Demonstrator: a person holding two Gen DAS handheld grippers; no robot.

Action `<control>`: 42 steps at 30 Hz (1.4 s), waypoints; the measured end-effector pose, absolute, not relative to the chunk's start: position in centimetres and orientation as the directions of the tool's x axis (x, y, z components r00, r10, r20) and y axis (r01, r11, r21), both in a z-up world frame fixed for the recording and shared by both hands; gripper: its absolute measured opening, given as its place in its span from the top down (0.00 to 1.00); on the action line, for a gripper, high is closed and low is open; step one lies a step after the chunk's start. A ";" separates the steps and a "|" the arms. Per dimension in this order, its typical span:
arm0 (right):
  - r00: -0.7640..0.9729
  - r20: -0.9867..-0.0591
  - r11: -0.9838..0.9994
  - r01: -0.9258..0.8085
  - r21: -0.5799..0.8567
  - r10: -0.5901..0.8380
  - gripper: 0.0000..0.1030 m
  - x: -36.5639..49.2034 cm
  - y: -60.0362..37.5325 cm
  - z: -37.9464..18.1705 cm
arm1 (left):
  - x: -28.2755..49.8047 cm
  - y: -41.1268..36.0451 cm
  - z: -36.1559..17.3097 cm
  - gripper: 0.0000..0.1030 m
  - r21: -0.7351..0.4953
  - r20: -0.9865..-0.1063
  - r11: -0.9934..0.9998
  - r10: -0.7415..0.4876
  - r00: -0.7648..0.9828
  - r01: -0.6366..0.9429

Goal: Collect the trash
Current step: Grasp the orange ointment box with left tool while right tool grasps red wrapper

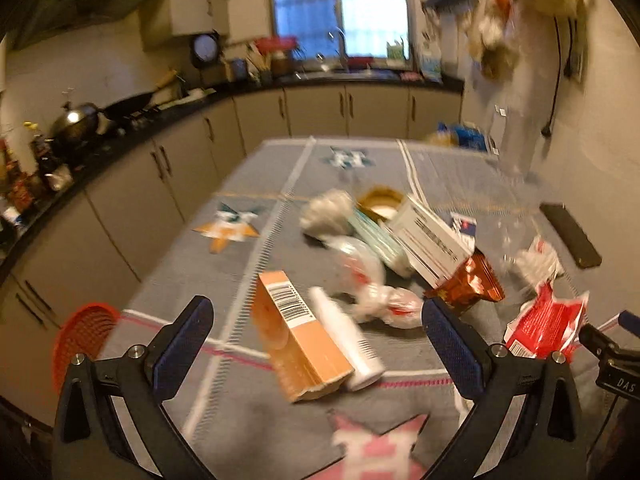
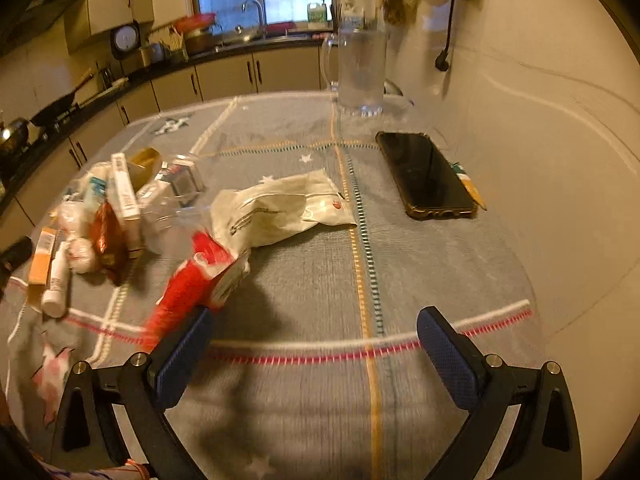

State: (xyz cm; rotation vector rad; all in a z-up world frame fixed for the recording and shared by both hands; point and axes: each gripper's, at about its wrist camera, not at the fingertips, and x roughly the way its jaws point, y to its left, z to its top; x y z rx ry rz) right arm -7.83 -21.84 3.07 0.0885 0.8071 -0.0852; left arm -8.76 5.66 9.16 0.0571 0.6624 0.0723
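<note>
Over the table, left view: our left gripper [image 1: 318,332] hangs with jaws apart, empty — orange box [image 1: 298,336] just ahead; we should straddle it squarely. Right view: right gripper [image 2: 316,344] likewise spread, empty — red wrapper [image 2: 192,284] beside its left finger.
</note>
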 end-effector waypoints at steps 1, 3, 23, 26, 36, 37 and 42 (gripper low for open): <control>0.701 -0.712 0.993 0.107 0.049 -0.040 0.00 -8.5 -21.7 3.4 | -9.7 6.3 9.8 0.00 0.078 -0.592 0.995 0.097 0.800 -0.062; 0.728 -0.683 0.994 0.101 0.038 -0.048 0.00 -10.0 -21.3 4.1 | -11.5 7.3 11.0 0.00 0.085 -0.555 0.992 0.121 0.823 -0.089; 0.874 -0.482 0.990 0.007 0.144 0.064 0.00 -16.8 -19.0 8.0 | -20.3 11.7 13.2 0.00 0.190 -0.300 0.922 0.381 0.874 -0.337; 0.830 -0.552 0.987 0.006 0.160 0.084 0.00 -16.0 -18.3 6.5 | -20.7 11.4 12.4 0.00 0.205 -0.308 0.924 0.374 0.875 -0.322; 0.774 -0.627 0.990 0.006 0.140 0.084 0.00 -16.5 -15.9 3.8 | -20.3 10.9 9.6 0.00 0.211 -0.431 0.939 0.340 0.836 -0.273; 0.775 -0.627 0.991 0.011 0.131 0.074 0.00 -16.7 -15.8 3.7 | -20.3 11.0 9.4 0.00 0.203 -0.445 0.942 0.333 0.832 -0.268; 0.781 -0.620 0.991 0.013 0.133 0.073 0.00 -17.2 -15.8 3.7 | -19.9 11.4 8.6 0.00 0.174 -0.500 0.952 0.305 0.811 -0.251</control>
